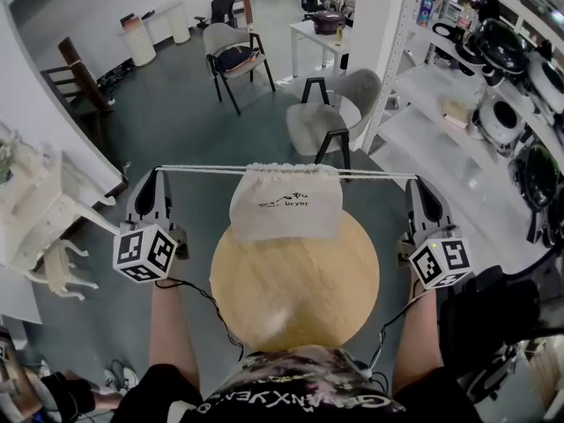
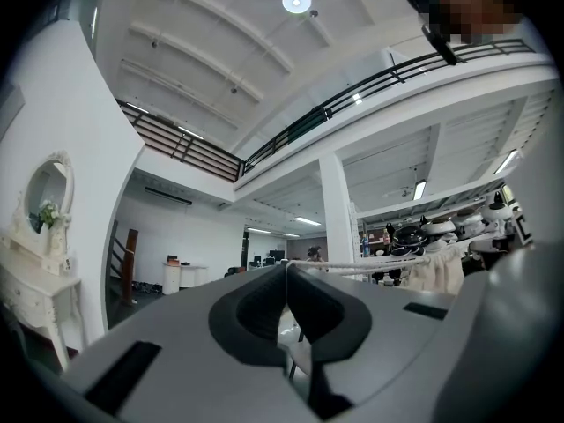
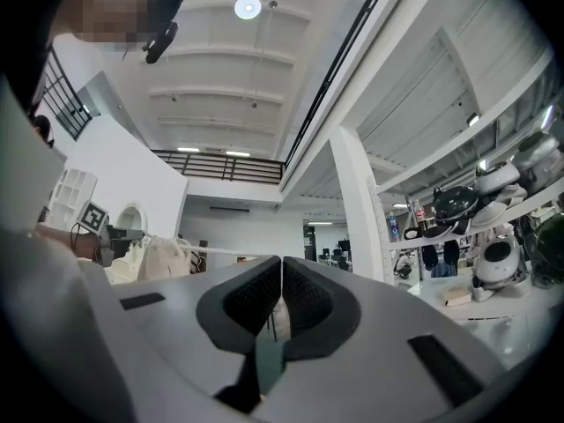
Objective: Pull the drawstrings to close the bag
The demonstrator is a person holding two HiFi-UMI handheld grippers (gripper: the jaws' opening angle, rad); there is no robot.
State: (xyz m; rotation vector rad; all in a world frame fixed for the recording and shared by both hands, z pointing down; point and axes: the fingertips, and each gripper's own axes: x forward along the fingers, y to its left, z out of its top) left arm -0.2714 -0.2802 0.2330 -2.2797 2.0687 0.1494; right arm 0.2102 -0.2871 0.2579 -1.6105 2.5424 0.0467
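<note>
Nearest the person, the round wooden table point(image 1: 295, 289) lies between the two claws and a little behind their tips. The left gripper point(image 1: 157, 171) has its jaws pressed together on one end of the drawstrings point(image 1: 203, 170), and the right gripper point(image 1: 416, 181) pinches the opposite end likewise. The cords run taut from each claw's tip inward to the bag point(image 1: 285, 205), which sits midway between them at the table's far edge, its mouth gathered into ruffles. The bag looks like light, limp cloth that follows any tug, and the thin cord may slip between pads, so the hold belongs on the cords near their ends, not the fabric. Beyond the claws stand grey chairs point(image 1: 326, 122).
</note>
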